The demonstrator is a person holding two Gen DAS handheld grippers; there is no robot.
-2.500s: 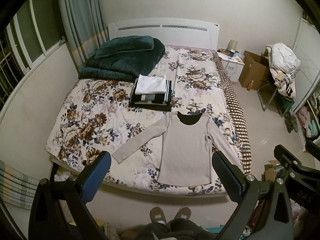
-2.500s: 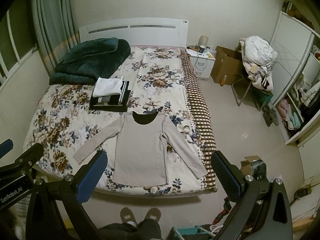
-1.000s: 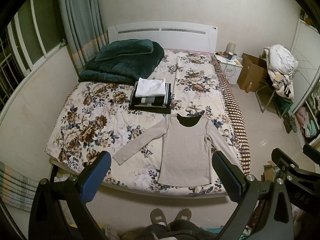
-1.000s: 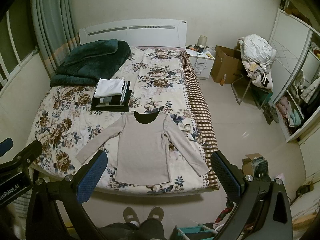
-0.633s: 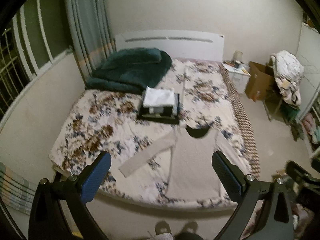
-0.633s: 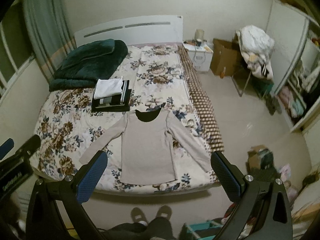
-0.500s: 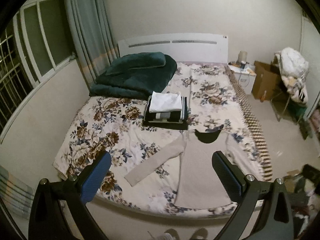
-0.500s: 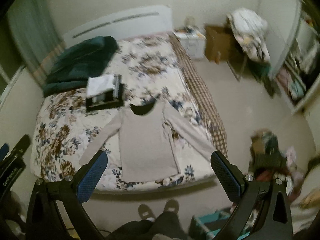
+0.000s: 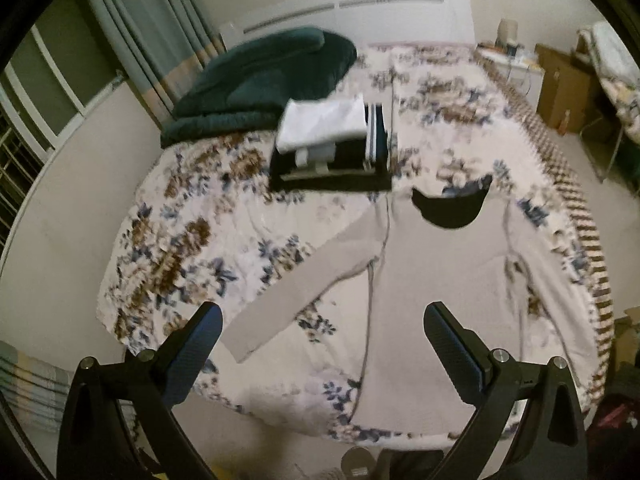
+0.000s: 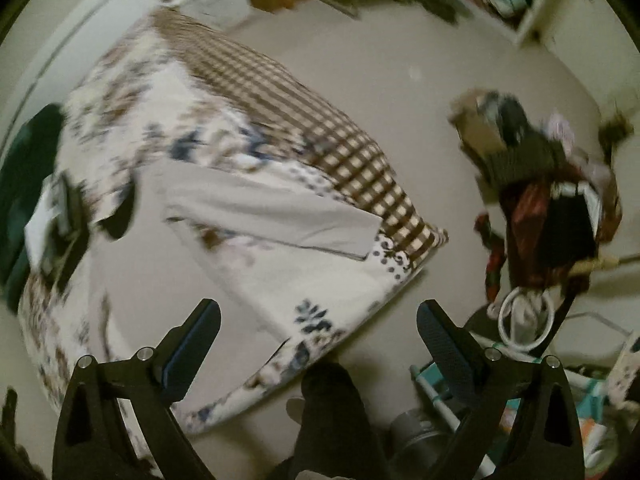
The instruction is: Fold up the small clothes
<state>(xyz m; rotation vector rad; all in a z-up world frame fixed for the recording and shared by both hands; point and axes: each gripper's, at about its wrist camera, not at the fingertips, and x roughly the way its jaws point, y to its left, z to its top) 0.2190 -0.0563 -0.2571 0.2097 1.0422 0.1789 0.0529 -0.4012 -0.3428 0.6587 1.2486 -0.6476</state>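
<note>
A beige long-sleeved top [image 9: 440, 292] lies flat on the floral bed [image 9: 180, 240], neck away from me, both sleeves spread. My left gripper [image 9: 320, 344] is open and empty, hovering above the near edge of the bed over the top's left sleeve [image 9: 296, 284] and hem. My right gripper [image 10: 318, 340] is open and empty above the bed's near right corner; the top's right sleeve [image 10: 272, 216] lies ahead of it. A stack of folded clothes [image 9: 332, 144] sits beyond the top. Both views are motion-blurred.
A dark green quilt [image 9: 260, 76] lies at the head of the bed. A checked sheet edge [image 10: 320, 132] runs down the bed's right side. Cluttered bags and boxes [image 10: 548, 200] stand on the floor at right. A cardboard box [image 9: 564, 88] stands near the nightstand.
Both grippers have moved forward and down toward the bed. The right gripper has swung right and tilted toward the bed's near right corner. Both stay open.
</note>
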